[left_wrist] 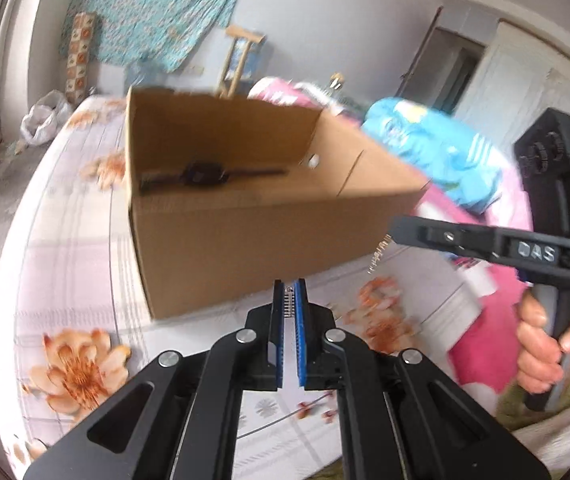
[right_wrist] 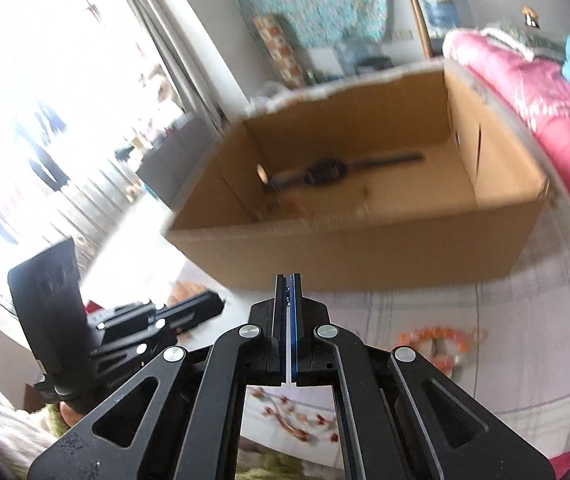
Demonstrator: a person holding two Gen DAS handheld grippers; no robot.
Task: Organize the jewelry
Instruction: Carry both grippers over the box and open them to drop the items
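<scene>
Holding one chain (left_wrist: 379, 254) taut between both hand-held grippers, left (left_wrist: 290, 298) and right (right_wrist: 288, 294) clenched on its ends, so it clears the box (left_wrist: 245, 232) wall ahead.

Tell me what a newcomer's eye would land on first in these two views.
The open cardboard box on the floral bedsheet fills the middle of both views, with a dark wristwatch lying flat on its floor. In front of it the left gripper is shut on a small coiled metal piece, and the right gripper beside it pinches a thin chain that dangles free.
</scene>
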